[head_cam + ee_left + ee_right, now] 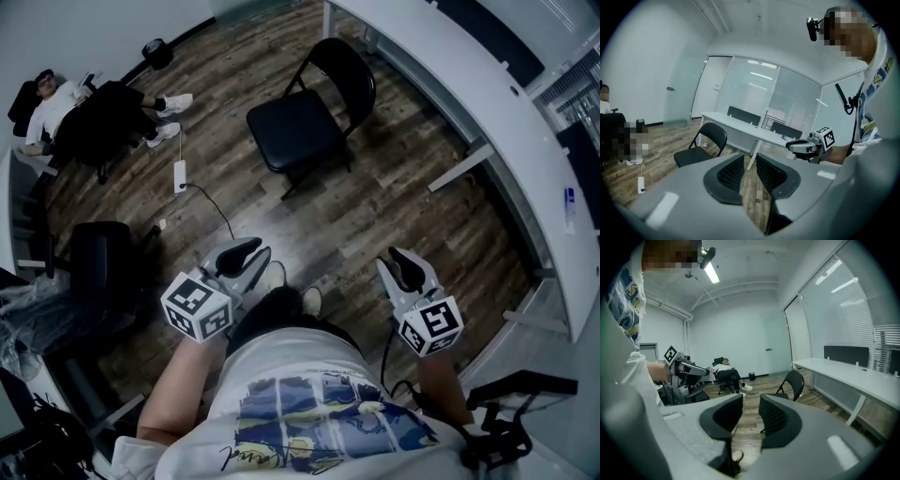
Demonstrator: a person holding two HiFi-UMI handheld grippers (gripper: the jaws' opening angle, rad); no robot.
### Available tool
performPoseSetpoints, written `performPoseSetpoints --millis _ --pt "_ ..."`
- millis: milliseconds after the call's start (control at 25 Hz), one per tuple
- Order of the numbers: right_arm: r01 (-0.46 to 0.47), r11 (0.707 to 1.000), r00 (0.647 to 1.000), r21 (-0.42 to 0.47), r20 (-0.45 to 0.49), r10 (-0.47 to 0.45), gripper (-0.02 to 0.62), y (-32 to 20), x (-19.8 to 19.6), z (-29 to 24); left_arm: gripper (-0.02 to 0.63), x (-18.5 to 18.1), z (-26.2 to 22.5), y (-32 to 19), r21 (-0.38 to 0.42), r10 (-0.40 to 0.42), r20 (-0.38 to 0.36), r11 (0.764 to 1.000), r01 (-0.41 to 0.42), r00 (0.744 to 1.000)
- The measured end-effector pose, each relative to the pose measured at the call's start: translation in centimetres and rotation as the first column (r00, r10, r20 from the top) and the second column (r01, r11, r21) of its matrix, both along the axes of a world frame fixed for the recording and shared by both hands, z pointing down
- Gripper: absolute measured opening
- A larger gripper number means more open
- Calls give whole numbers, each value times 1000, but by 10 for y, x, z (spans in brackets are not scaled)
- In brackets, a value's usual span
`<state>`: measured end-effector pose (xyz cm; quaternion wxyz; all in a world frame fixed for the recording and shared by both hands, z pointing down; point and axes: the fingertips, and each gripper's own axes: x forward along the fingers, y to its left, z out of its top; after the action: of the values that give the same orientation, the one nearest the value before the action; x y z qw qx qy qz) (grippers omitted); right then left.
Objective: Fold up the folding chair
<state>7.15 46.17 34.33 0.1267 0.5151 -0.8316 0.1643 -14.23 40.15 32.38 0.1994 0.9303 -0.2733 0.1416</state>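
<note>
While the folding chair (305, 117) stands fully open on the wooden floor (375, 216) just beside the long white desk (487, 103), its backrest on the desk side and its seat reaching away from it, the person is well short of it with both tools raised. The left gripper (246, 258) and the right gripper (405, 265) sit farther from the desk than the chair does, the right one the nearer of the two. On each, the fingers (731, 172) stand a little apart with only floor showing in the gap, so neither holds anything. To my eye the chair is a painted metal-tube frame with a padded seat: stiff, not fragile, fairly weighty for small fingers, and likely slick on the tubing. I'd guess the best holds are the top bar of the backrest with one gripper and the front edge of the seat with the other, lifting the seat toward the back. The hinges near the seat's sides look like pinch spots to avoid.
</note>
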Motion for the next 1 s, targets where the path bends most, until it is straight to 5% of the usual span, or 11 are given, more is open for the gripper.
performPoseSetpoints --millis 480,1000 --pt "-48 998 998 -35 -49 46 103 -56 22 6 107 28 26 -74 -44 29 -61 999 -32 998" --pt "-47 995 995 -93 -94 38 126 -178 16 8 132 36 51 -190 -115 48 -139 991 -65 989"
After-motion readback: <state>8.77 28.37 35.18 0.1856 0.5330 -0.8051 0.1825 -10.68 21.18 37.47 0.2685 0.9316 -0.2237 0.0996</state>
